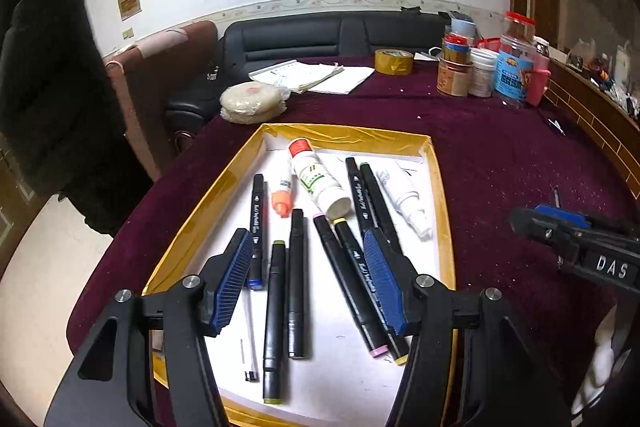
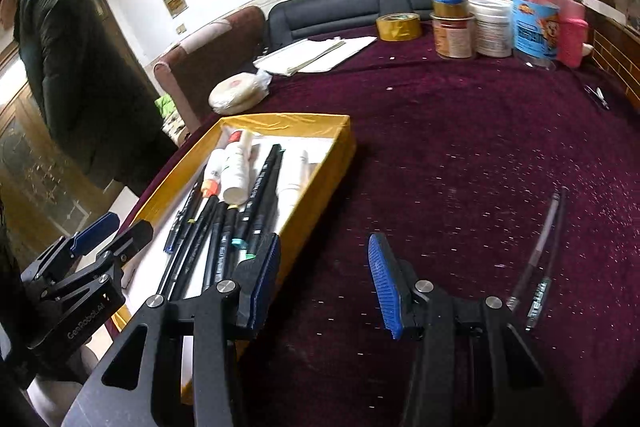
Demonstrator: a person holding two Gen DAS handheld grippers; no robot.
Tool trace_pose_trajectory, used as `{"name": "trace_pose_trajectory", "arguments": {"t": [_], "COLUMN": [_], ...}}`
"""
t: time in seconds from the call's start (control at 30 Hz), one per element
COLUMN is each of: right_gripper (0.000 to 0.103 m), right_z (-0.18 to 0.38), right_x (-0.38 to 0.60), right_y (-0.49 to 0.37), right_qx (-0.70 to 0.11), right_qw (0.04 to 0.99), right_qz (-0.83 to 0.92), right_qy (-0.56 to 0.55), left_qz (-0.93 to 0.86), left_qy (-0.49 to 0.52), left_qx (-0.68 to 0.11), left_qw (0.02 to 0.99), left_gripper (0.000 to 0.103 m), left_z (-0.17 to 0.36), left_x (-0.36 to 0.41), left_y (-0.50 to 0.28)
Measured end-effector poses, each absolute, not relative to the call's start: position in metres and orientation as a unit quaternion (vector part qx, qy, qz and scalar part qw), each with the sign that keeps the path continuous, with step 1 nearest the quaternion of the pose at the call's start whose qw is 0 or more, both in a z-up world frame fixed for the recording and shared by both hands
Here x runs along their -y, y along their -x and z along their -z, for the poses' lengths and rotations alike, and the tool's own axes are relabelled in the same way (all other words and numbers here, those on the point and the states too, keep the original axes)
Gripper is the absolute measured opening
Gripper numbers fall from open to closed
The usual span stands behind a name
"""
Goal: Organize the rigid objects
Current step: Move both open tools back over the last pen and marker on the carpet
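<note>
A shallow gold-edged box (image 1: 442, 195) with a white floor lies on the maroon tablecloth. It holds several black markers (image 1: 297, 283), a white bottle with a red cap (image 1: 316, 179), a small orange-capped tube (image 1: 280, 201), a white tube (image 1: 404, 195) and a thin white pen (image 1: 250, 339). My left gripper (image 1: 308, 251) is open and empty, just above the markers. My right gripper (image 2: 324, 259) is open and empty over bare cloth, right of the box (image 2: 320, 195). Two pens (image 2: 548, 247) lie on the cloth to its right. The right gripper also shows in the left wrist view (image 1: 560, 227).
At the back stand several jars and cans (image 1: 512, 59), a tape roll (image 1: 394, 61), papers (image 1: 316, 75) and a wrapped white disc (image 1: 252, 103). A dark sofa and a brown chair stand behind the table. A person in a dark coat (image 2: 60, 67) stands at the left.
</note>
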State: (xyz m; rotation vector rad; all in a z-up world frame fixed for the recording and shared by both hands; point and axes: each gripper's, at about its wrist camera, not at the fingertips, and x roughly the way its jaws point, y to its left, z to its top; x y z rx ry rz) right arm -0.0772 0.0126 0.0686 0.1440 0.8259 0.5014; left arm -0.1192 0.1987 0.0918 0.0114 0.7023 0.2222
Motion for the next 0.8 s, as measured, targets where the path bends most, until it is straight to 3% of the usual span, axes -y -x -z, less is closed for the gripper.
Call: {"name": "trace_pose_trajectory", "arguments": {"t": [0.27, 0.6, 0.8], "right_gripper": [0.041, 0.041, 0.041], "right_z": [-0.064, -0.044, -0.041], "right_x": [0.045, 0.186, 0.186], "right_y": [0.069, 0.071, 0.065], "right_qx": [-0.394, -0.394, -0.411], "right_qw": [0.889, 0.899, 0.893], "right_qz": [-0.204, -0.059, -0.069], "right_qy": [-0.109, -0.182, -0.168], "left_qz": [-0.085, -0.018, 0.027], "left_qy": [-0.015, 0.002, -0.002], "left_qx": [-0.356, -0.359, -0.377], "left_qw": [0.930, 0.933, 0.926], "left_gripper": [0.057, 0.057, 0.057], "left_z": [-0.093, -0.092, -0.086], "left_x": [-0.177, -0.139, -0.109], "left_y": [0.114, 0.112, 0.108]}}
